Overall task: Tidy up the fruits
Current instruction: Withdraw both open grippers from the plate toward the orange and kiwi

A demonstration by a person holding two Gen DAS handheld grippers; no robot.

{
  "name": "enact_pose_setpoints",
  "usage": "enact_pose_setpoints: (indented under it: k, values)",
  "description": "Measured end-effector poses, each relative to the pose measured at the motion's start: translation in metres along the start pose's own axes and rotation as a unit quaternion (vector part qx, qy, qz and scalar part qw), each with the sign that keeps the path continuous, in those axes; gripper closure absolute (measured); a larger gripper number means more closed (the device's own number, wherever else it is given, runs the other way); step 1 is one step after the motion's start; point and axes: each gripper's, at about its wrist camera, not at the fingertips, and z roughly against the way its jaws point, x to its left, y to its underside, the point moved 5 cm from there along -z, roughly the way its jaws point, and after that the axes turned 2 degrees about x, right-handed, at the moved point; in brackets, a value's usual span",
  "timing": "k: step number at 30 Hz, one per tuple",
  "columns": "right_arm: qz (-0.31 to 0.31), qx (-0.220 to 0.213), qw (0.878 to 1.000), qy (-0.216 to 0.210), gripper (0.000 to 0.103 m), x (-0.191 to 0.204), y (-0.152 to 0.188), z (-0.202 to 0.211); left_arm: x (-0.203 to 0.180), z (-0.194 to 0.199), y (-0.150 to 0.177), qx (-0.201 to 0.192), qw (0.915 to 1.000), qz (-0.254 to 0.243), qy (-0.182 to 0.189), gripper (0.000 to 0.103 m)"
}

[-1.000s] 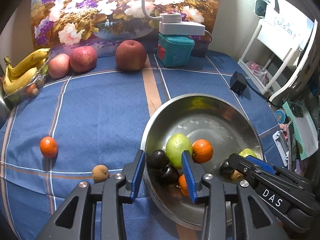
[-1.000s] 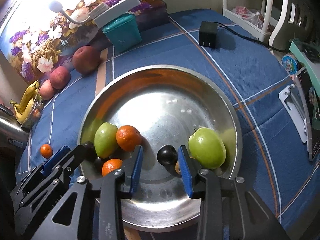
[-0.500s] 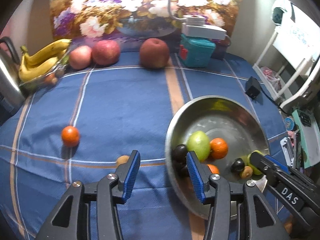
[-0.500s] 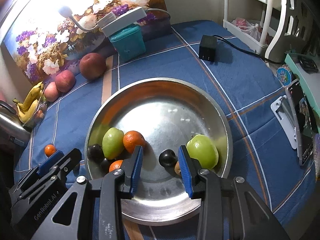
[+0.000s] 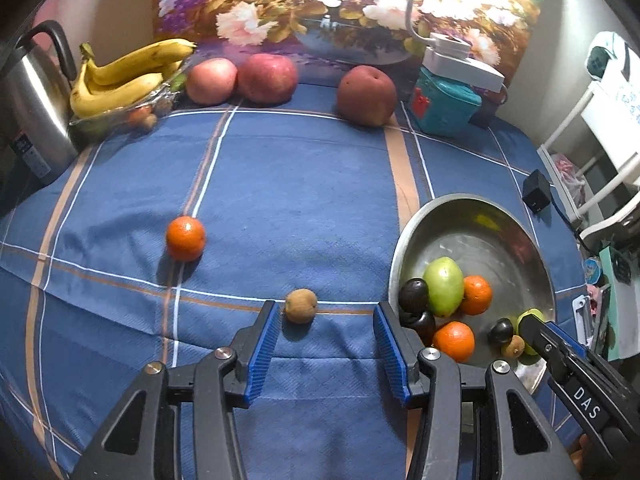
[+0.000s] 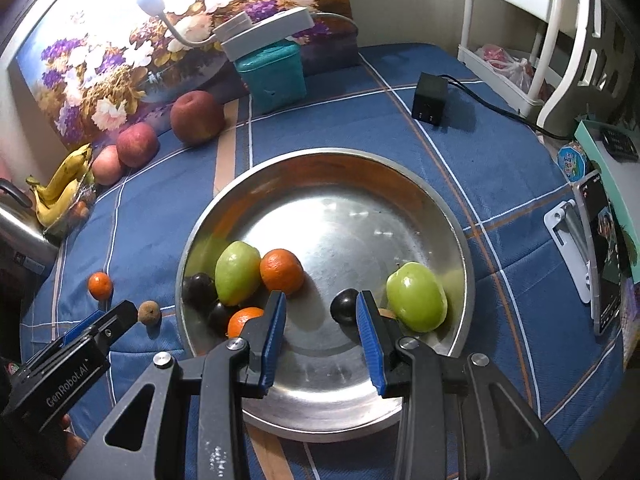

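A steel bowl (image 6: 452, 216) sits on a blue plaid tablecloth (image 5: 300, 184), the landmark for everything around it. Behind the bowl, against a flower painting (image 5: 340, 4), stand a teal box (image 6: 272, 74) with a white gooseneck lamp (image 6: 264, 30) on top, a dark red apple (image 6: 197, 117) and two paler red apples (image 5: 240, 78); farther to the bowl's left lie a bunch of bananas (image 5: 124, 76) and a steel kettle (image 5: 28, 104). A black power adapter (image 6: 430, 98) rests behind the bowl to its right, its cord trailing off toward a white rack.

Inside the bowl, on its left side, a green fruit (image 6: 237, 266) leans against an orange (image 6: 282, 271), with dark plums (image 6: 199, 289) and a second orange (image 6: 245, 319) just beside them; on its right side a green apple (image 6: 416, 297) sits near another dark plum (image 6: 345, 306).

Left of the bowl, out on the cloth, a small brown kiwi-like fruit (image 5: 301, 305) lies by itself, and a loose tangerine (image 5: 185, 238) farther left.

The left gripper (image 5: 325, 344), its jaws having just been opening, hangs spread over the cloth with the brown fruit just ahead of its left finger, untouched. The right gripper (image 6: 320, 332) hovers over the bowl's near side, jaws parted and holding nothing; the plum sits just ahead of its right finger.
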Motion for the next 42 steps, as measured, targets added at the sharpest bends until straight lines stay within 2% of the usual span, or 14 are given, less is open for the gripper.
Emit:
enact_pose_setpoints:
  k: [6,8,9,10,12,18,22,25,27,32,34,35,36,42]
  values:
    - [0.010,0.000,1.000,0.001,0.066,0.008,0.001,0.001,0.005,-0.002,0.000,0.005,1.0000,0.007,-0.002,0.049]
    - [0.012,0.001,1.000,0.004,0.066,0.009,0.001,0.001,0.008,-0.004,0.001,0.009,0.9999,0.009,-0.010,0.037]
    - [0.012,0.002,1.000,0.006,0.062,0.008,0.001,0.000,0.009,-0.005,0.002,0.012,0.9997,0.008,-0.017,0.028]
    - [0.012,0.003,1.000,0.009,0.057,0.008,0.002,-0.001,0.010,-0.007,0.002,0.014,0.9996,0.006,-0.025,0.027]
    - [0.013,0.006,1.000,0.018,0.035,0.008,0.002,-0.004,0.012,-0.010,0.003,0.017,0.9992,0.005,-0.034,0.026]
    - [0.024,0.019,0.999,0.031,0.034,0.007,0.005,-0.012,0.019,-0.014,0.005,0.020,0.9986,0.012,-0.047,0.016]
    - [0.026,0.025,0.999,0.032,0.034,0.007,0.006,-0.015,0.023,-0.017,0.006,0.021,0.9979,0.015,-0.060,0.003]
    - [0.026,0.028,0.999,0.034,0.032,0.006,0.007,-0.016,0.025,-0.018,0.007,0.017,0.9972,0.013,-0.071,0.001]
    - [0.026,0.029,0.999,0.035,0.024,0.005,0.007,-0.017,0.026,-0.018,0.007,0.015,0.9970,0.013,-0.075,0.000]
    - [0.030,0.029,0.999,0.034,0.024,0.006,0.007,-0.017,0.027,-0.020,0.008,0.013,0.9965,0.010,-0.082,0.000]
    - [0.033,0.024,0.999,0.035,0.018,0.007,0.007,-0.017,0.028,-0.019,0.008,0.010,0.9966,0.009,-0.081,0.000]
    - [0.035,0.021,0.998,0.037,0.008,0.007,0.007,-0.017,0.028,-0.019,0.008,0.009,0.9967,0.008,-0.080,0.000]
    - [0.038,0.017,0.998,0.041,0.003,0.007,0.006,-0.016,0.028,-0.019,0.008,0.009,0.9969,0.008,-0.078,0.000]
    - [0.036,0.005,0.999,0.040,0.003,0.006,0.005,-0.013,0.028,-0.019,0.008,0.010,0.9975,0.007,-0.069,0.000]
